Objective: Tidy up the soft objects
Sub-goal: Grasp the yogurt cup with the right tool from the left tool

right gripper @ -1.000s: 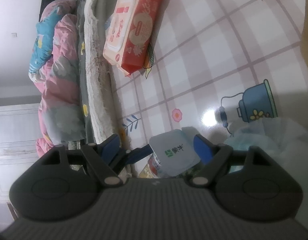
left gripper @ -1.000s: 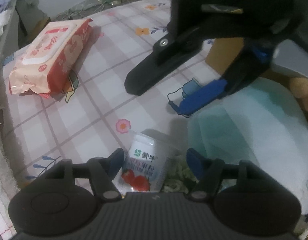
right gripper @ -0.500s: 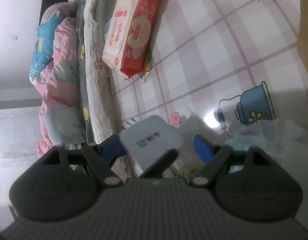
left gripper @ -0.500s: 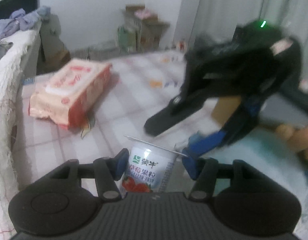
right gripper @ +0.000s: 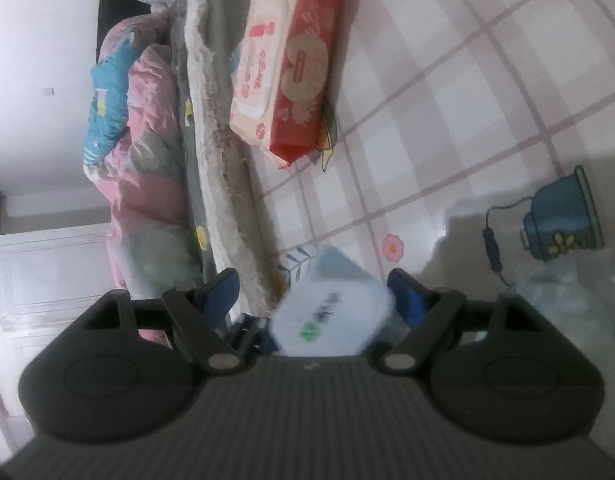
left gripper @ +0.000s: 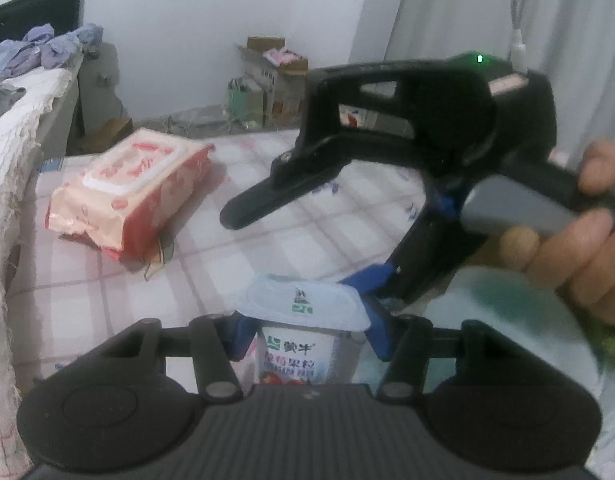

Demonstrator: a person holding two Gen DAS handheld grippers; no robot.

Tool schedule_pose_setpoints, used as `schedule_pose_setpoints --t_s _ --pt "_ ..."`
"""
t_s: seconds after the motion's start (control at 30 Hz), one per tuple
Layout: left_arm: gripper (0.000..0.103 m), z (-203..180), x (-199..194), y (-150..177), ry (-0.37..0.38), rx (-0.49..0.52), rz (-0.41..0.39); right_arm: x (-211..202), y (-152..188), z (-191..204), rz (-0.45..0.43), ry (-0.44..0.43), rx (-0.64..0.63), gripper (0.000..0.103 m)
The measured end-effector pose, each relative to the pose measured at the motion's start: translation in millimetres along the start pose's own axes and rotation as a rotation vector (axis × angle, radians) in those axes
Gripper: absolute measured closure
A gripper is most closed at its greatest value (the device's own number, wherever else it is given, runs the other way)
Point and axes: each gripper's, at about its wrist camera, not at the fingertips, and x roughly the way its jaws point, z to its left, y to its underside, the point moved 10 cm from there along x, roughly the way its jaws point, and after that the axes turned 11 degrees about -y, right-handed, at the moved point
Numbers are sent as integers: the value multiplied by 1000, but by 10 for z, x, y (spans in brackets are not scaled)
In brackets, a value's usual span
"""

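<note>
My left gripper (left gripper: pixel 305 330) is shut on a white yogurt cup (left gripper: pixel 299 348) with a strawberry label and a pale blue foil lid, held upright above the table. The cup's lid (right gripper: pixel 333 308) also shows in the right wrist view, just below my right gripper (right gripper: pixel 313 294), which is open and empty and hovers over it. In the left wrist view the right gripper (left gripper: pixel 347 216) shows as a black frame with blue pads, held by a hand. A red and pink wet-wipes pack (left gripper: pixel 131 192) lies on the checked tablecloth at far left; it also shows in the right wrist view (right gripper: pixel 287 76).
A white translucent plastic bag (left gripper: pixel 507 340) lies at the right of the table. A bed with a fringed white cover (left gripper: pixel 11 148) and a pink quilt (right gripper: pixel 135 136) borders the table's left side. Cardboard boxes (left gripper: pixel 267 76) stand by the far wall.
My left gripper closed on the yogurt cup, lifted it off the table and levelled out. The right gripper stayed open, hovering above.
</note>
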Motion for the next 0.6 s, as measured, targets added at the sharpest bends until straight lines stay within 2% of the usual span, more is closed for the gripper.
schedule_pose_setpoints --t_s 0.17,0.3,0.37,0.43,0.5,0.6 --pt "46 5 59 117 1 29 58 33 56 -121 17 34 7 22" --pt "36 -12 41 190 -28 98 81 36 102 -81 25 47 -48 24" --pt "36 -10 31 225 -45 125 88 43 120 -49 30 57 -73 26" --pt "38 -4 38 250 -70 151 93 52 132 -28 33 74 -102 29" --pt "49 19 57 269 -90 163 96 58 143 -13 35 91 -130 36" --pt "54 88 45 260 -114 139 100 70 171 -11 42 116 -164 47"
